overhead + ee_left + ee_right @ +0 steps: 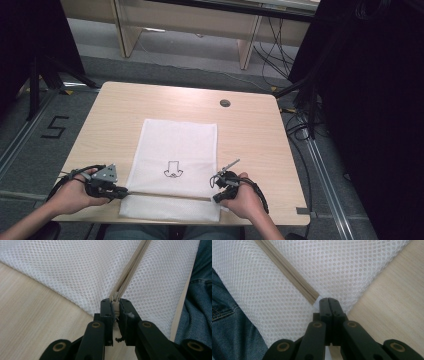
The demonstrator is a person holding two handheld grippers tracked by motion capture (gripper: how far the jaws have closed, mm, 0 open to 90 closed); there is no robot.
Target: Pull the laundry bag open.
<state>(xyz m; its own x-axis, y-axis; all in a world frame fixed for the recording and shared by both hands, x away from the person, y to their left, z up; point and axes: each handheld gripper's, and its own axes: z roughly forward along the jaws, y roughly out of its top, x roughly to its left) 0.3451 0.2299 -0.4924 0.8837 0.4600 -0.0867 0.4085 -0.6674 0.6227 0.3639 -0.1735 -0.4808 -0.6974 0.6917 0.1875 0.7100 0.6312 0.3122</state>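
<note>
White mesh laundry bag [172,150] lies flat mid-tabletop [110,115], near edge hanging toward the person's lap, beige zipper [165,195] running across that near end. Left gripper [121,191] has its jaws clamped on the zipper pull [115,307] at the bag's left corner. Right gripper [216,198] has its jaws fully closed, pinching the mesh corner [319,300] at the zipper's other end. Likely step: pulling the slider along while the right anchors. Risks: the small pull slipping out of the jaws if tugged at an angle; mesh snagging in the teeth; the thin corner sliding free, so the bag bunches or drags off the edge.
</note>
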